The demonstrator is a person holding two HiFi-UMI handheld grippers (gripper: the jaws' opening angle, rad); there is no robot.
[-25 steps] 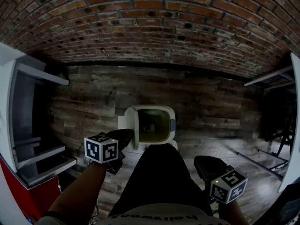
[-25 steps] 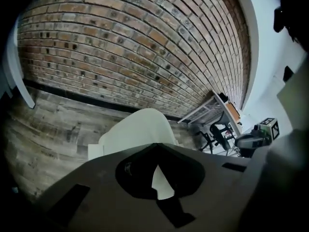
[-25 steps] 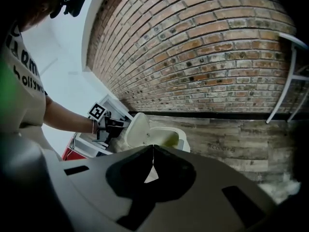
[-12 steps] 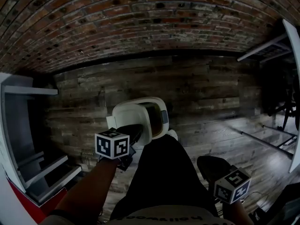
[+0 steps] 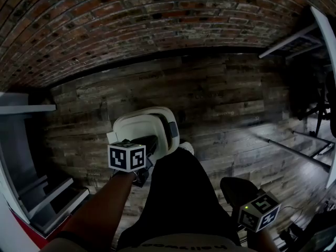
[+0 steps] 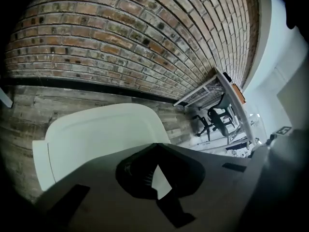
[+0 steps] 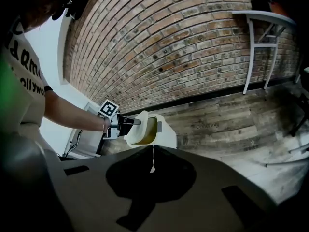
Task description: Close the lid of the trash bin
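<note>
The white trash bin (image 5: 176, 140) stands on the wood floor by the brick wall. Its white lid (image 5: 137, 127) is tilted partway over the opening; in the right gripper view the lid (image 7: 136, 128) leans over the bin (image 7: 164, 135), and a yellowish inside still shows. My left gripper (image 5: 151, 142) is shut, and its tips rest against the lid's outer face. The lid (image 6: 96, 134) fills the left gripper view just beyond the left gripper (image 6: 157, 148). My right gripper (image 5: 227, 185) hangs low at the right, shut and empty, well away from the bin; its own view shows the right gripper (image 7: 153, 151) aimed at the bin.
A white shelf unit (image 5: 31, 193) stands at the left. A metal table frame (image 5: 294, 38) is at the right, with rods (image 5: 291, 148) lying on the floor below it. The person's dark trouser leg (image 5: 178, 198) lies between the two grippers. Office chairs (image 6: 217, 120) stand far off.
The lid has swung from wide open to partway over the opening. My left gripper has moved forward and up against it. The right gripper has barely moved.
</note>
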